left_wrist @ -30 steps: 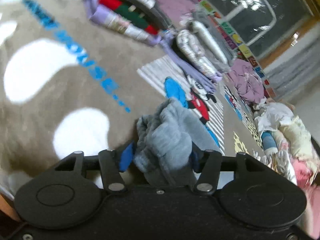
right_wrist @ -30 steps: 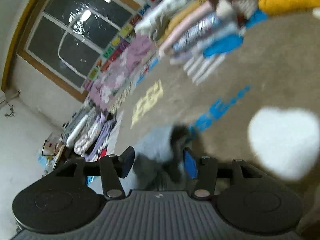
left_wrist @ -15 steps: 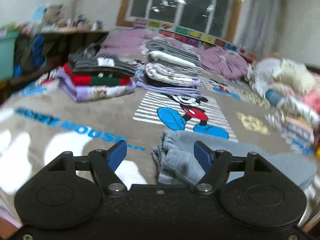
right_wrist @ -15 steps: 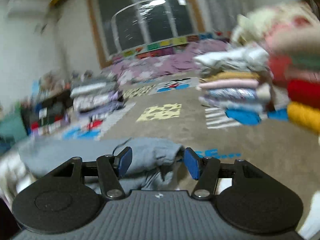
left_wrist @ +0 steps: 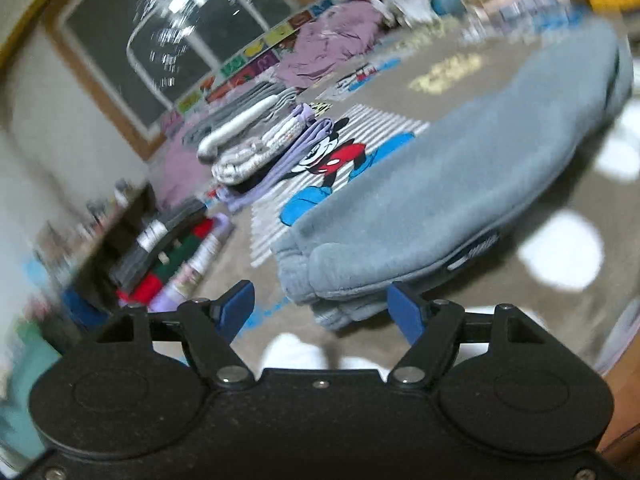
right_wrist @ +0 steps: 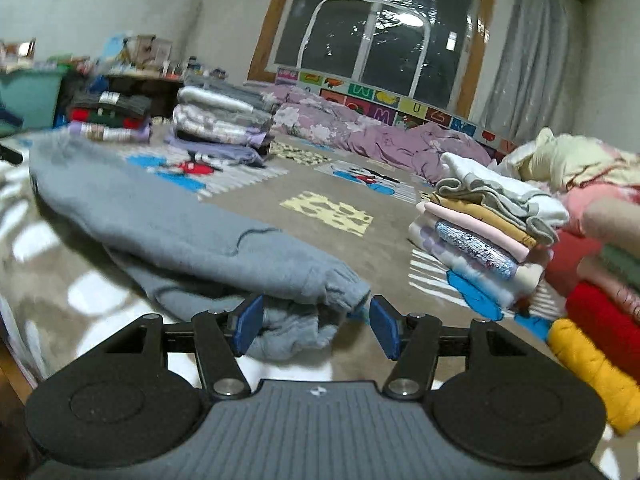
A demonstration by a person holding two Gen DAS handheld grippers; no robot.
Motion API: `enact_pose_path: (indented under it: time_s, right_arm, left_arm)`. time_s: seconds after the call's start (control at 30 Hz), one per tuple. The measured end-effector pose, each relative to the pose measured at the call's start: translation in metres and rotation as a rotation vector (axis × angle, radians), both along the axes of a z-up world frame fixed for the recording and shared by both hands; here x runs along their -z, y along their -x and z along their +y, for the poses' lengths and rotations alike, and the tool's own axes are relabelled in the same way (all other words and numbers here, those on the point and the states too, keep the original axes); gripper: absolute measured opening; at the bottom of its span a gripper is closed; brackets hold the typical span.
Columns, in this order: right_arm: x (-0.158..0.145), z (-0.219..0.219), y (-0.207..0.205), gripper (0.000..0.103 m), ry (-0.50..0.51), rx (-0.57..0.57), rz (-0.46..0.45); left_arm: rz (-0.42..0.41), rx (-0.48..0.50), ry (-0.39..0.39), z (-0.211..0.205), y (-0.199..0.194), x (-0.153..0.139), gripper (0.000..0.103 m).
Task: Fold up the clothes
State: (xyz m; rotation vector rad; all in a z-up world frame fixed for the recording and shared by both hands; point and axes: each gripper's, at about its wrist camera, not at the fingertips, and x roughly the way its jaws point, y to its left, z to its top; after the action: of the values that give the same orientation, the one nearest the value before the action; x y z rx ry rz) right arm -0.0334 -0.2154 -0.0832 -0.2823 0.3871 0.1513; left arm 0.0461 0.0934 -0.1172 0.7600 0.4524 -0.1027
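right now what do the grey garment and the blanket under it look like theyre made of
Grey garment: looks like soft fleece or sweatshirt knit, matte and slightly fuzzy, with a ribbed gathered cuff at its end; the exact fibre can't be told.

Blanket: seems a plush, short-pile fleece, matte taupe with printed white patches and cartoon panels; the surface looks velvety and takes soft dents rather than sharp creases.

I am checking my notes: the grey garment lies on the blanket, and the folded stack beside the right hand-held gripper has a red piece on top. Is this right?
Not quite. In the right wrist view the stack has a white piece on top, not red. The grey garment does lie on the blanket.
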Motion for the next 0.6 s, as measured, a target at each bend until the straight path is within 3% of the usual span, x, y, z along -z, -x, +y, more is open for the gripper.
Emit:
enact_pose_path:
  time_s: [0.23, 0.37, 0.43, 0.47, 0.5, 0.6]
  right_arm:
    - [0.009, 0.018, -0.008, 0.063, 0.186, -0.040, -0.067]
    - [0.016, 0.030, -0.018, 0.063, 0.250, -0.103, -0.066]
    - [0.018, 0.033, -0.023, 0.061, 0.260, -0.121, -0.056]
    - [0.019, 0.034, -0.025, 0.061, 0.253, -0.127, -0.047]
    - [0.020, 0.033, -0.027, 0.061, 0.243, -0.133, -0.038]
    - [0.020, 0.029, -0.033, 0.052, 0.204, -0.136, -0.017]
  left_arm:
    - [-0.075, 0.038, -0.165, -0.005, -0.010, 0.011, 0.073]
    - [-0.057, 0.085, -0.265, -0.012, -0.013, 0.023, 0.072]
    - [-0.045, 0.097, -0.278, -0.013, -0.017, 0.028, 0.070]
    - [-0.038, 0.103, -0.280, -0.014, -0.019, 0.030, 0.063]
    - [-0.032, 0.108, -0.282, -0.014, -0.022, 0.032, 0.050]
    - [-0.026, 0.102, -0.249, -0.014, -0.027, 0.033, 0.032]
